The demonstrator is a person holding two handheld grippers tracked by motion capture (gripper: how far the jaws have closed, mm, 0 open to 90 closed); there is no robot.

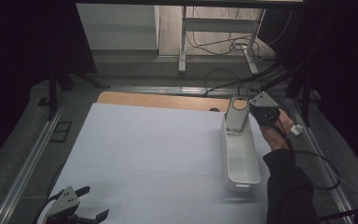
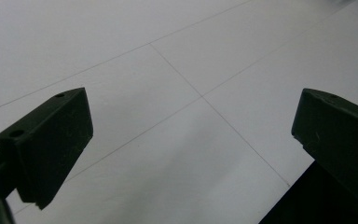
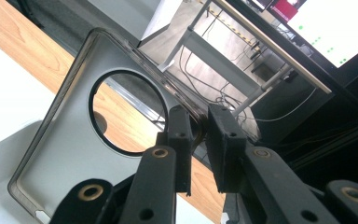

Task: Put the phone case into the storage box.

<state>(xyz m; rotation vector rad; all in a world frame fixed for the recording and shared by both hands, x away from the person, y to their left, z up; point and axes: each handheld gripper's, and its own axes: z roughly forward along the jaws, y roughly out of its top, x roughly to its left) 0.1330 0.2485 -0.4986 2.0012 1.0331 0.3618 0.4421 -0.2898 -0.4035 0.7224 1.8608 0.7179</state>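
A flat grey lid (image 1: 235, 122) with a round hole hangs tilted over the far end of a long white bin (image 1: 242, 184), which lies on the right side of the white table sheet. My right gripper (image 1: 251, 108) is shut on the lid's edge, held by a hand in a dark sleeve. In the right gripper view the jaws pinch the rim of the lid (image 3: 60, 154) at the right gripper's (image 3: 200, 135) tips. My left gripper (image 1: 94, 203) rests at the near left corner, open with nothing in it. In its own view the left gripper (image 2: 191, 135) stands wide over bare sheet.
The white sheet (image 1: 144, 149) covers most of a wooden table (image 1: 158, 99). Metal rails (image 1: 32, 154) run along both sides. Beyond the table stand desk legs (image 1: 182, 42) with loose cables (image 1: 233, 46) on the floor. A lit screen (image 3: 335, 28) is at the far right.
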